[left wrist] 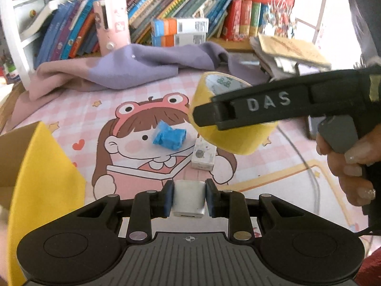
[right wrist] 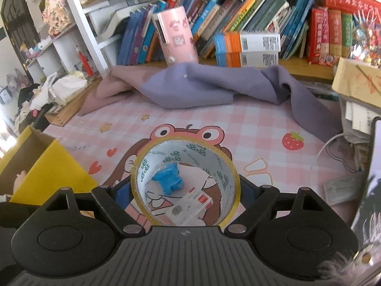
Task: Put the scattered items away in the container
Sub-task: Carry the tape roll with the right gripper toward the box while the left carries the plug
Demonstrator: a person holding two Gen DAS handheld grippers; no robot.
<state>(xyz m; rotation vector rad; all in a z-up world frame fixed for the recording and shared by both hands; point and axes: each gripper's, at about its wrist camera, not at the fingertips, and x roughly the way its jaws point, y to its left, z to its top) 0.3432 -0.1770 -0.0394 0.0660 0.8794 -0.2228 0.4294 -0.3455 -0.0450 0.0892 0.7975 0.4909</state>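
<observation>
At the left edge of the pink cartoon mat [right wrist: 250, 124] stands the yellow cardboard box [left wrist: 45, 178], open at the top; its inside is hidden from both cameras, so what it already holds cannot be told. The left gripper [left wrist: 188, 199] is clenched on a small white charger block [left wrist: 188, 197], held above the mat's near edge, not yet over the box. Toward the middle of the mat a crumpled blue wrapper [left wrist: 169, 136] and, just beside it, a small white carton [left wrist: 203, 153] lie loose. The right gripper [right wrist: 184, 194] grasps a roll of yellow tape [right wrist: 185, 182] by its sides, lifted over those two. By my judgement two items are in hand awaiting the box, two remain to collect.
</observation>
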